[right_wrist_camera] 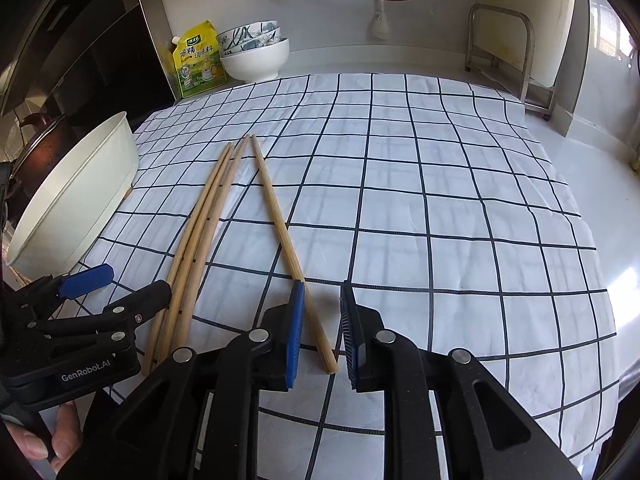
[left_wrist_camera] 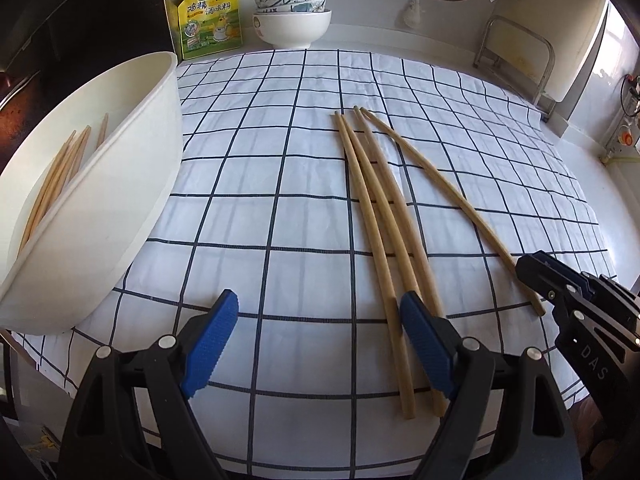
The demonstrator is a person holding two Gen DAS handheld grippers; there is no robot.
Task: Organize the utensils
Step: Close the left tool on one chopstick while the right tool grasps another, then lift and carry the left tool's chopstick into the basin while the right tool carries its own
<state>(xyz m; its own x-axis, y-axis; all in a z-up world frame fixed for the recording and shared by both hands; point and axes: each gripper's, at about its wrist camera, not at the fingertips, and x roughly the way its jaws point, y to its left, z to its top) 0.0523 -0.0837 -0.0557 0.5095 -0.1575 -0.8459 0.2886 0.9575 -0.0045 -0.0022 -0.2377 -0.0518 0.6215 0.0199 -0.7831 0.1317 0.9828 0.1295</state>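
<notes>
1. While the person is working over the checked cloth (right_wrist_camera: 440,200), the right gripper (right_wrist_camera: 320,320) is sitting nearest its own camera, its blue pads parted on either side of the thick end of a lone chopstick (right_wrist_camera: 280,224); the left pad (right_wrist_camera: 295,332) is lying against the stick or just beside it, and the right pad is standing apart, so nothing is being clamped yet.
2. At the near edge of the cloth, the left gripper (left_wrist_camera: 316,344) is hanging wide open and holding nothing, its right finger crossing in front of the three bundled chopsticks (left_wrist_camera: 376,216).
3. Those three are lying touching one another near the middle of the cloth, with the lone chopstick just to their right, its far tip meeting theirs and its near end splaying away.
4. At the cloth's left edge, a large white bowl (left_wrist_camera: 132,184) is resting tilted, and several chopsticks (left_wrist_camera: 56,172) are already lying inside it.
5. Judging by this, the sorting is partly done: some sticks are collected and four are waiting on the cloth.
6. Beyond the cloth's far edge, a yellow seasoning pouch (left_wrist_camera: 212,20) and stacked bowls (left_wrist_camera: 292,12) are standing against the wall.
</notes>
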